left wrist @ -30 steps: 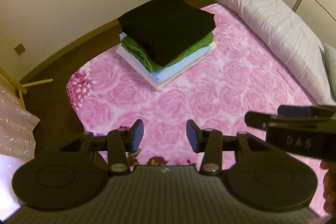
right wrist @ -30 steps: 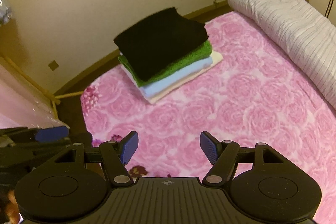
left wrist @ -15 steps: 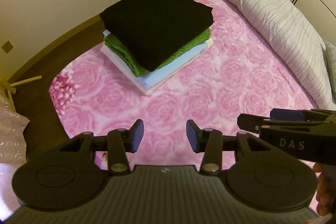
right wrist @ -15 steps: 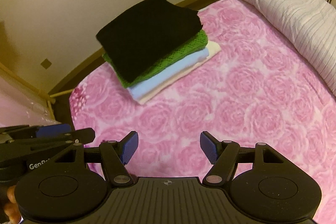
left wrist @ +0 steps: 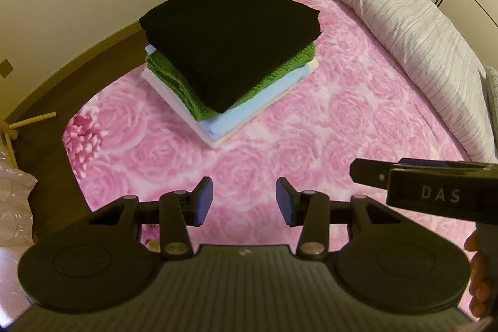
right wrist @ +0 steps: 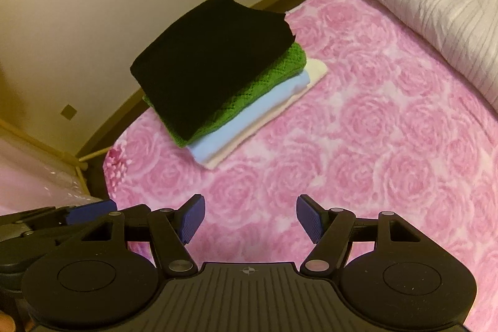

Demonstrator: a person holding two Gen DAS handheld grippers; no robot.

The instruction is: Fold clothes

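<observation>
Bedroom, pink rose blanket [left wrist: 326, 120] spread over the bed, cream wall behind. In the left wrist view the stack of folded clothes [left wrist: 230, 52] sits at about 12 o'clock and looks bigger and closer than a second ago, so the left gripper [left wrist: 245, 201] has drifted in toward it. It's holding nothing, jaws a moderate gap apart. The right gripper [left wrist: 435, 189] pokes in at 3 o'clock. I count four folded pieces: black on top, green knit, light blue, cream at the bottom. One rolled white duvet [left wrist: 414, 30] at 2 o'clock.

Right wrist view: same stack [right wrist: 218, 67] at 11 o'clock, also closer than before. Right gripper [right wrist: 250, 220] spread wide, empty. Still four layers, nothing unfolded anywhere, so I reckon the folding is basically done.
</observation>
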